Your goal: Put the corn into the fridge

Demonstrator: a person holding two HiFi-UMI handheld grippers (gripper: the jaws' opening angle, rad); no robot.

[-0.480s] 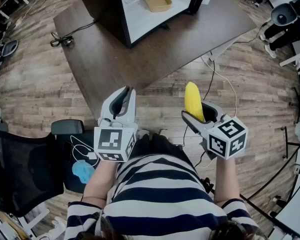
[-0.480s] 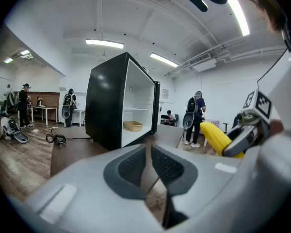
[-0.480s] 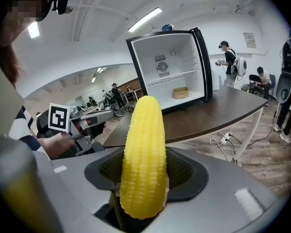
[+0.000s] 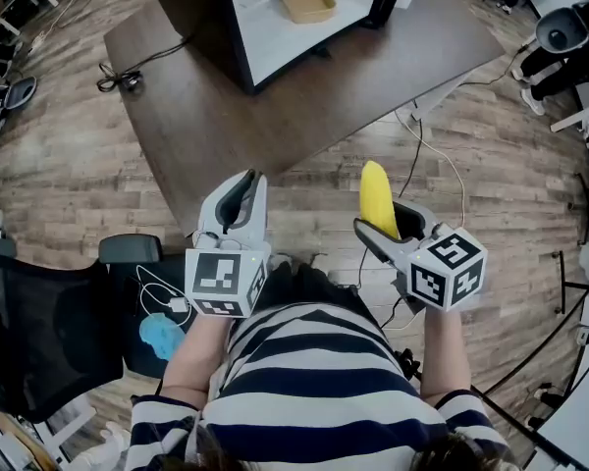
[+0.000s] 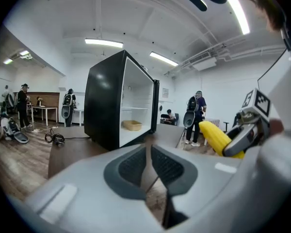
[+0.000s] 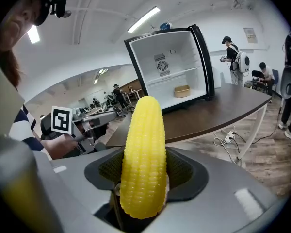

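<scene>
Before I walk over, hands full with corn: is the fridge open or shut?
Open: the fridge shows its white inside, with a tan tray in it.

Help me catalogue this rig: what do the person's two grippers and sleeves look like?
Both the left gripper and right gripper have pale grey moulded shells with dark grey ribbed fingers. Each carries a white cube of black square markers. The sleeves are navy-and-white striped.

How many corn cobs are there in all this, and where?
1. The corn cob is gripped between the right gripper's jaws, sticking out past them. The open fridge shows only a tan tray, no corn.
</scene>
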